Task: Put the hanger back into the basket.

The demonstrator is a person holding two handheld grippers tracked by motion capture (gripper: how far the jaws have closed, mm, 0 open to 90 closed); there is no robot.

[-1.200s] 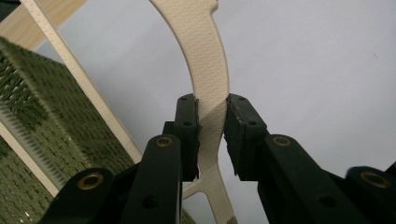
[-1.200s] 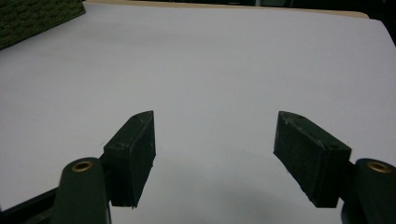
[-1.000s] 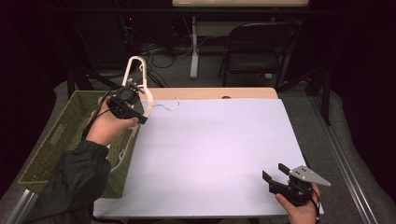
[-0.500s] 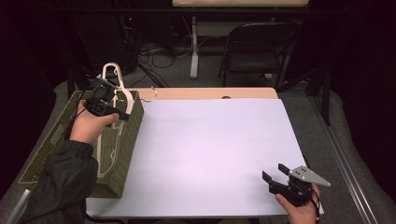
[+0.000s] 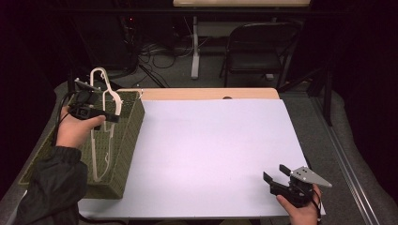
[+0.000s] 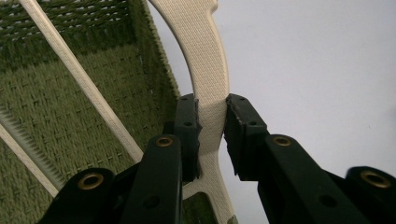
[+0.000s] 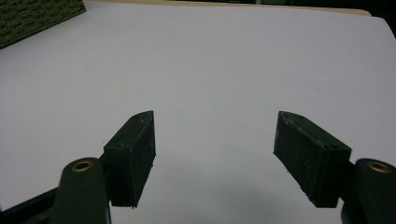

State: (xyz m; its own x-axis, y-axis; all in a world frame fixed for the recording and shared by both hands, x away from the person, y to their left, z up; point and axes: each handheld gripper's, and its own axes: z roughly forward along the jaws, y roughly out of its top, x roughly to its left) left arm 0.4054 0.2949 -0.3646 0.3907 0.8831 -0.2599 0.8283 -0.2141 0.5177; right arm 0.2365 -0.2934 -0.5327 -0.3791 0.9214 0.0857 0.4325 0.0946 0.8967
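Basket (image 5: pixel 124 154): green woven, at the counter's (image 5: pixel 211 150) left edge.
Left gripper (image 5: pixel 110 117): over the basket, clamped on the hanger's neck.
Hanger (image 5: pixel 101 136): cream plastic, long axis running along the basket, hook (image 5: pixel 99 74) at the far end, raised above the basket's far rim.
Right gripper (image 5: pixel 278 172): far right of the basket, near edge, jaws apart, nothing between.

The white table (image 5: pixel 211 150) is evenly lit from above and glows softly without glare, while the room beyond it sinks into near black. Shadows under the jaws are faint. The two gripper views are soft and blurred close to the camera.
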